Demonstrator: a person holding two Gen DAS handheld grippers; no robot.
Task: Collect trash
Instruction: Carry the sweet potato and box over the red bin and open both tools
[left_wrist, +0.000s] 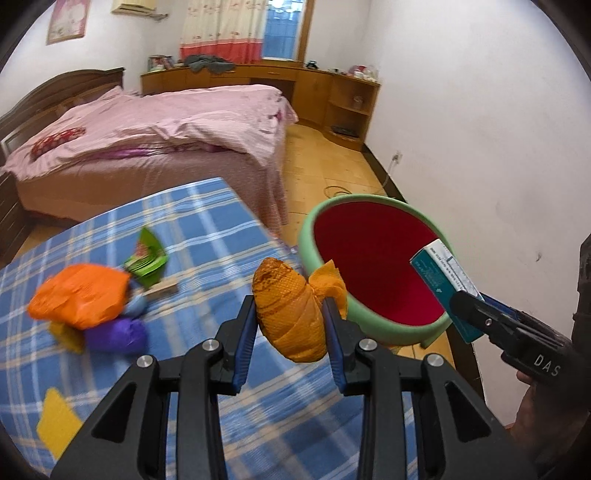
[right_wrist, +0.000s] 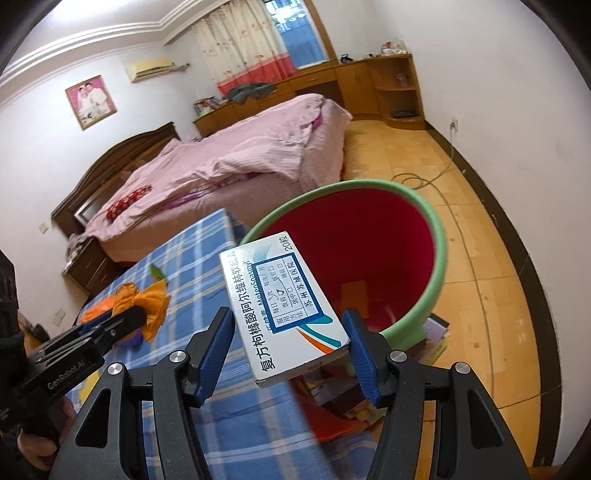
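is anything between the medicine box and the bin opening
Nothing visible. The right gripper holds the medicine box right at the green rim of the bin, and the red inside is open. The left gripper with its orange bundle is off to the side.

A bed covered with a rumpled pink quilt is set against a dark wooden headboard. A red patterned pillow is laid near the headboard. A long wooden cabinet is run under the window, with grey clothes heaped on top. A floral curtain is hung there. A framed portrait and an air conditioner are mounted on the wall. A cable is trailed over the tan floor
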